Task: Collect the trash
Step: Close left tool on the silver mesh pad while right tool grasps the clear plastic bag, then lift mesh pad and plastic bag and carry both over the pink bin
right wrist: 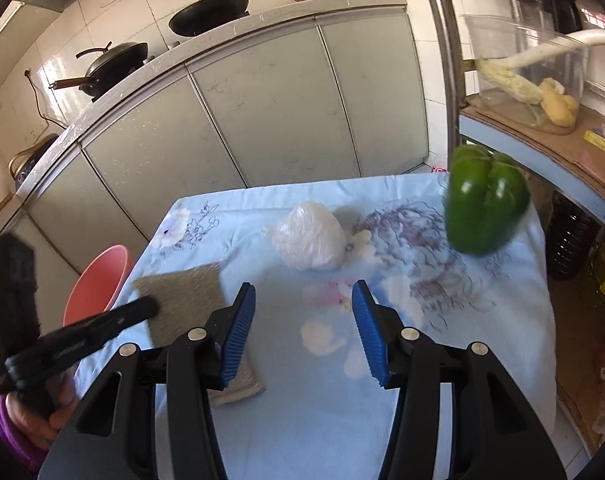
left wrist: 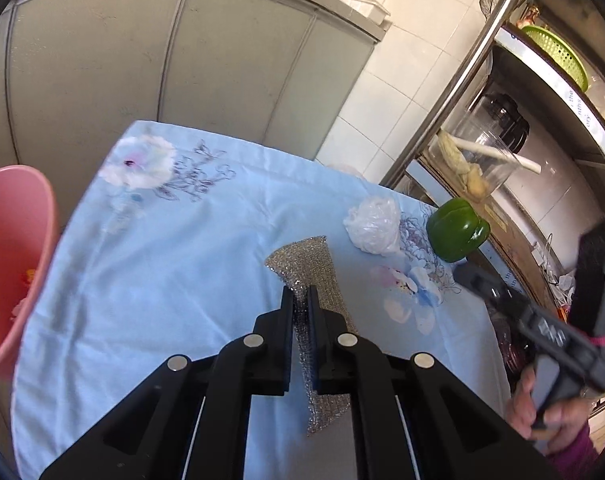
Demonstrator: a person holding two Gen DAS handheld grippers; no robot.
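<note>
Mesh scouring pad (left wrist: 308, 268), glittery, is pinched by left gripper (left wrist: 301, 294); right gripper (right wrist: 303, 290) gapes empty; one crinkled plastic wad (right wrist: 310, 242) at twelve o'clock.

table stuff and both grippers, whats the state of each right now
left gripper: shut on the scouring pad
scouring pad: pinched, far end lifted
right gripper: open, nothing between the pads
plastic bag: crumpled, lying on the cloth
green pepper: on the cloth
pink basin: beside the table

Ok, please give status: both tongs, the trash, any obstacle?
Left tongs shut on silver scouring pad. Right tongs open, empty. Crumpled plastic bag ahead on cloth, path free. Green pepper beside it.
</note>
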